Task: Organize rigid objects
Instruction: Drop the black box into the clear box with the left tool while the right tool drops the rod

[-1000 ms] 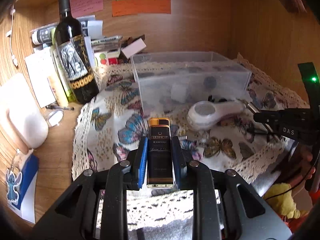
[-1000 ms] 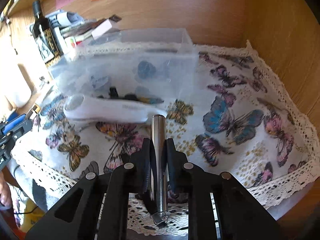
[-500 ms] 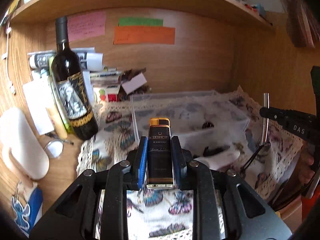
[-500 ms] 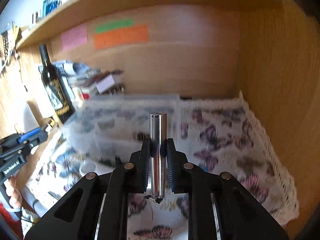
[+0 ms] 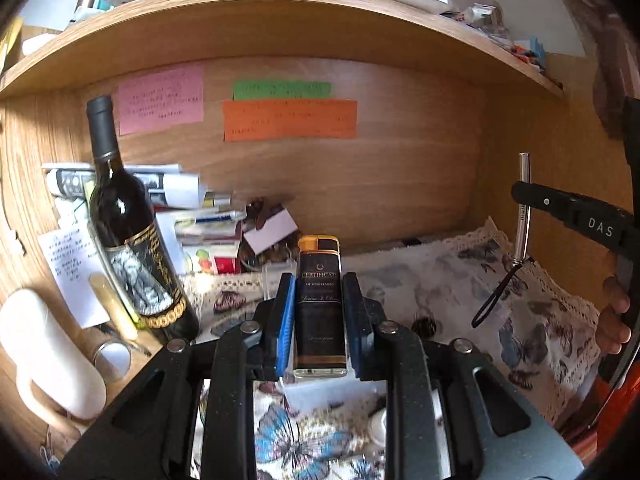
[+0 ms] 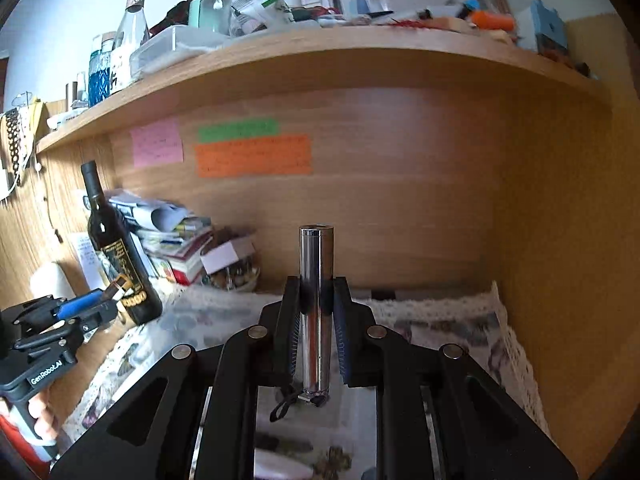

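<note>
Left wrist view: left tongs (image 5: 320, 312) clenched on a black lighter (image 5: 320, 304) with an orange-yellow cap, held upright between the blue pads, lifted above the butterfly cloth (image 5: 440, 280) on the tabletop. "CERTIFICATE" printed on the lighter face. Behind-left, a dark wine bottle (image 5: 128, 232) stands tilted in the fisheye, next to a pile of papers and small boxes (image 5: 208, 216). White rounded object (image 5: 48, 360) at far left edge of the tabletop. Back wall carries a pink note (image 5: 160, 98), green note (image 5: 282, 90), orange note (image 5: 290, 120). Wooden shelf (image 5: 280, 20) above, loaded with bottles and clutter. At right, right tongs (image 5: 524, 194) grasp a slim silver flashlight (image 5: 523, 184), vertical, black wrist loop (image 5: 496, 300) dangling below it, well above the cloth. Clear bin hard to make out under the left tongs, blurred.

Right wrist view: right tongs (image 6: 316, 316) clamped on the silver flashlight (image 6: 316, 300), upright, open end up, loop at the bottom end. Held in air over the lace-edged cloth (image 6: 460, 320). Left tongs (image 6: 100, 304) at lower left, gripping the lighter (image 6: 118, 284), just in front of the wine bottle (image 6: 116, 256). Same three notes on the wall: pink (image 6: 157, 142), green (image 6: 238, 130), orange (image 6: 253, 155). Shelf (image 6: 320, 52) overhead with bottles and boxes.
</note>
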A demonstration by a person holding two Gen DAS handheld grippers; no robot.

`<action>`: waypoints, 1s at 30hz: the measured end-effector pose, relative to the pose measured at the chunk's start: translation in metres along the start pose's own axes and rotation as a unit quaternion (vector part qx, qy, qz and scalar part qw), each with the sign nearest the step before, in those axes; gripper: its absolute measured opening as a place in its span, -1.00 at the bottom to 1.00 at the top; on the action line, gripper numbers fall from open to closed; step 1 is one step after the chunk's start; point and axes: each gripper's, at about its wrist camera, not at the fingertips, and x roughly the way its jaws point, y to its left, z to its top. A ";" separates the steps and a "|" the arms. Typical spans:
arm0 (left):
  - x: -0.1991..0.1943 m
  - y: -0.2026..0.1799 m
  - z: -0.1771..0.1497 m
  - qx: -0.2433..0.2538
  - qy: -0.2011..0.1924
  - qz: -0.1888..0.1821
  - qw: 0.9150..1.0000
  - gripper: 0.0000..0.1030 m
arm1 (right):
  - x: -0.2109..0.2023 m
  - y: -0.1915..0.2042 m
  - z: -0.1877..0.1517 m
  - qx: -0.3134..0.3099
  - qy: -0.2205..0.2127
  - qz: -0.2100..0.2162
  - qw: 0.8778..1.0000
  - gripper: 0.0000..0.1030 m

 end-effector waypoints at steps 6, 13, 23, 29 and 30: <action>0.029 0.001 0.004 0.000 0.017 0.002 1.000 -0.56 | 0.031 0.003 -0.005 -0.013 0.027 0.015 0.999 -0.72; 0.077 0.005 -0.009 -0.002 0.082 -0.007 0.997 -0.56 | 0.079 0.010 -0.030 -0.046 0.094 0.020 0.994 -0.72; 0.112 0.004 -0.028 0.003 0.132 -0.014 0.991 -0.56 | 0.123 0.002 -0.057 -0.062 0.173 0.005 0.983 -0.72; 0.114 0.001 -0.030 0.005 0.137 -0.014 0.990 -0.56 | 0.132 0.003 -0.068 -0.063 0.201 0.004 0.978 -0.72; 0.113 0.002 -0.029 0.004 0.137 -0.016 0.990 -0.54 | 0.132 0.004 -0.069 -0.064 0.204 0.003 0.977 -0.72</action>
